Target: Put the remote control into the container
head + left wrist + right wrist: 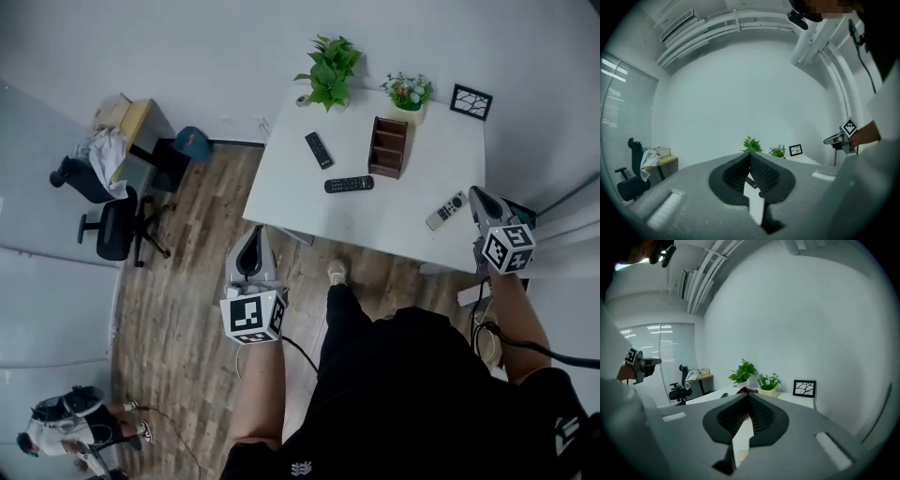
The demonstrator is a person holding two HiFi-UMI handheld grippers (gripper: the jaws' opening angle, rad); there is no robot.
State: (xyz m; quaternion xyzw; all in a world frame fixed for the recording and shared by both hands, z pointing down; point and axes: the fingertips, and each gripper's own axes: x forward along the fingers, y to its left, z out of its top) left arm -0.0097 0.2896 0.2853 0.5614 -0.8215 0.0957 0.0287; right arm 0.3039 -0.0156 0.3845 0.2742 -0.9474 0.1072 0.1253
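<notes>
Left gripper [255, 234] and right gripper [476, 193]: fingers pressed together, empty. Spread the right's before straddling the white remote [446, 211] crosswise.

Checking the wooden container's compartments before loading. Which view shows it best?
The head view: the wooden container stands whole on the table, compartments visible from above. The right gripper view shows only a brown sliver above its jaws; the left gripper view shows none of it.

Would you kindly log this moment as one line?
left gripper: jaws shut, empty | right gripper: jaws shut, empty | white remote, near black remote, far black remote: on table, outside container
</notes>
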